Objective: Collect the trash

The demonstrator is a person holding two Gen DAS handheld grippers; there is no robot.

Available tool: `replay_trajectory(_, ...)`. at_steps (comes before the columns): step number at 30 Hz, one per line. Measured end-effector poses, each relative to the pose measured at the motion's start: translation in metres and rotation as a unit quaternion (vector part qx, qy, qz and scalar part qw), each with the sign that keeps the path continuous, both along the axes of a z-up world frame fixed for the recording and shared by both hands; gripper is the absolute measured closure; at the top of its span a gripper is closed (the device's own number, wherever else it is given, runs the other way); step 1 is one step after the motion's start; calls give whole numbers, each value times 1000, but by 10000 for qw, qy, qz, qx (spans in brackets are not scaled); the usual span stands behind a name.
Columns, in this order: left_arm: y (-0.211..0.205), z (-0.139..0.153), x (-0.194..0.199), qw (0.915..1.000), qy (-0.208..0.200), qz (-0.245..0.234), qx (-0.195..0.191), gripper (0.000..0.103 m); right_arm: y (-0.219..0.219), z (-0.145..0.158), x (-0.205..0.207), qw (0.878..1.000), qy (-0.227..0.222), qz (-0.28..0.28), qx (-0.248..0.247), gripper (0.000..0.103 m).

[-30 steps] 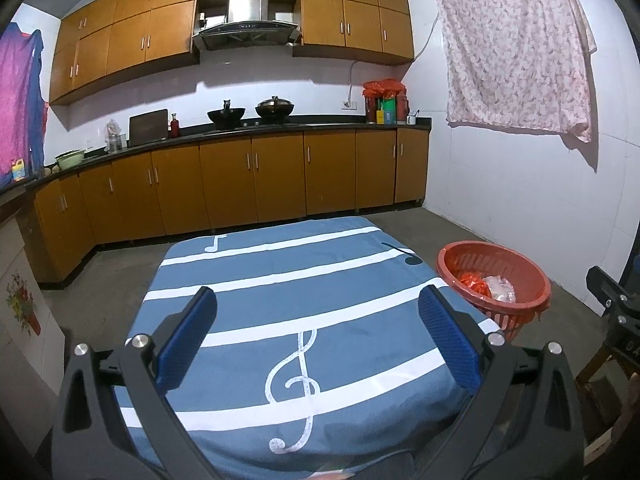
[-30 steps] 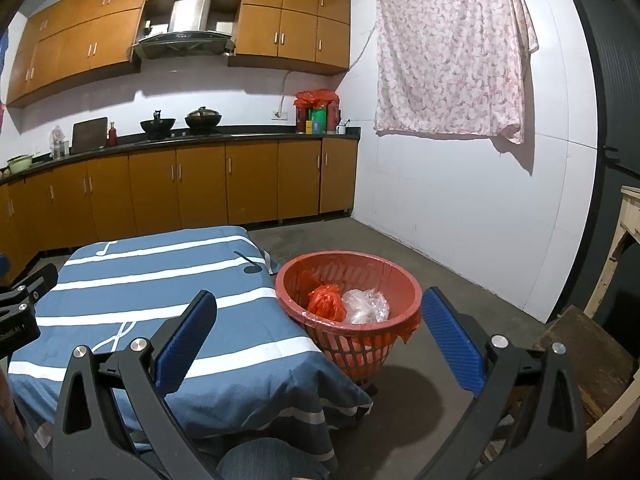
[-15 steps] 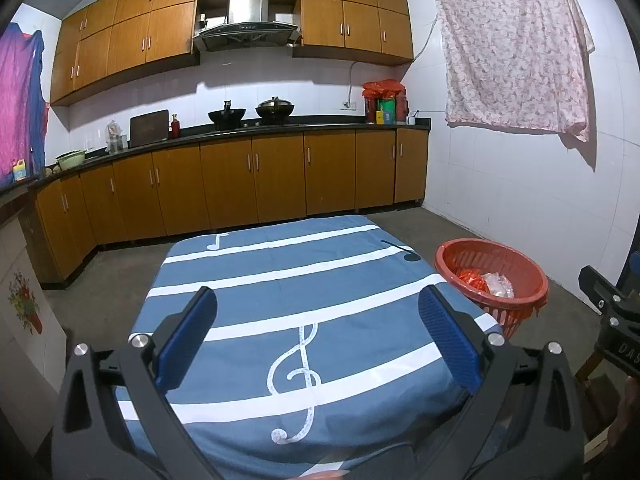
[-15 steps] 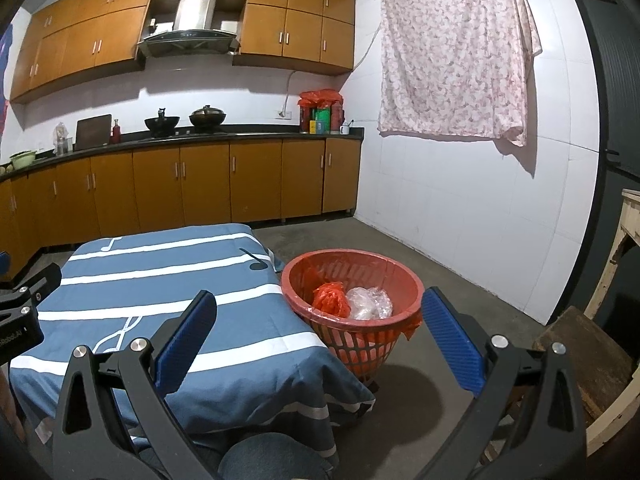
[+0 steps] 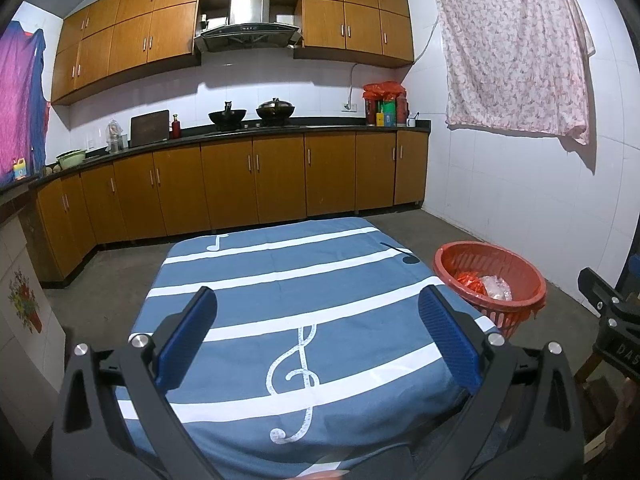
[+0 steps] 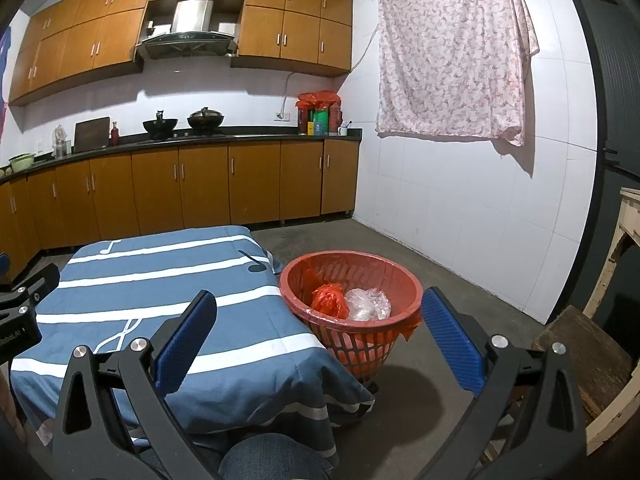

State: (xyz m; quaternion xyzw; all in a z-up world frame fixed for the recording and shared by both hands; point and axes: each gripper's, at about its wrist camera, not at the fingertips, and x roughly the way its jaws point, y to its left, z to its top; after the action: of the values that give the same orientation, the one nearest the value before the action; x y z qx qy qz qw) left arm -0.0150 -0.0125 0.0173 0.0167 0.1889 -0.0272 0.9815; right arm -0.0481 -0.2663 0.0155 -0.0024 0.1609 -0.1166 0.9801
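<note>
A red plastic basket [image 6: 390,268] stands on the floor right of the table; it also shows in the left wrist view [image 5: 524,268]. Inside lie a crumpled red bag [image 6: 329,300] and a clear plastic bag [image 6: 367,303]. The table carries a blue cloth with white stripes and music notes [image 5: 280,280]. My left gripper [image 5: 318,334] is open and empty, held above the table's near edge. My right gripper [image 6: 318,334] is open and empty, held back from the basket over the table's right corner.
Wooden kitchen cabinets and a counter with pots [image 5: 256,112] line the far wall. A floral cloth [image 6: 452,52] hangs on the white right wall. A wooden stool [image 6: 588,360] stands at the right. My knee [image 6: 272,458] shows at the bottom.
Both grippers have drifted slightly back and up; the basket and table sit a little farther in each view. Both stay open and empty.
</note>
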Motion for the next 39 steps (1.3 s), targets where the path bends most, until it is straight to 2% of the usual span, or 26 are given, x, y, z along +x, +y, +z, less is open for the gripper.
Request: replay_trajectory(39,-6,7,2,9999,58,43,-75,4,1,1,0,10000,22,0,11,2)
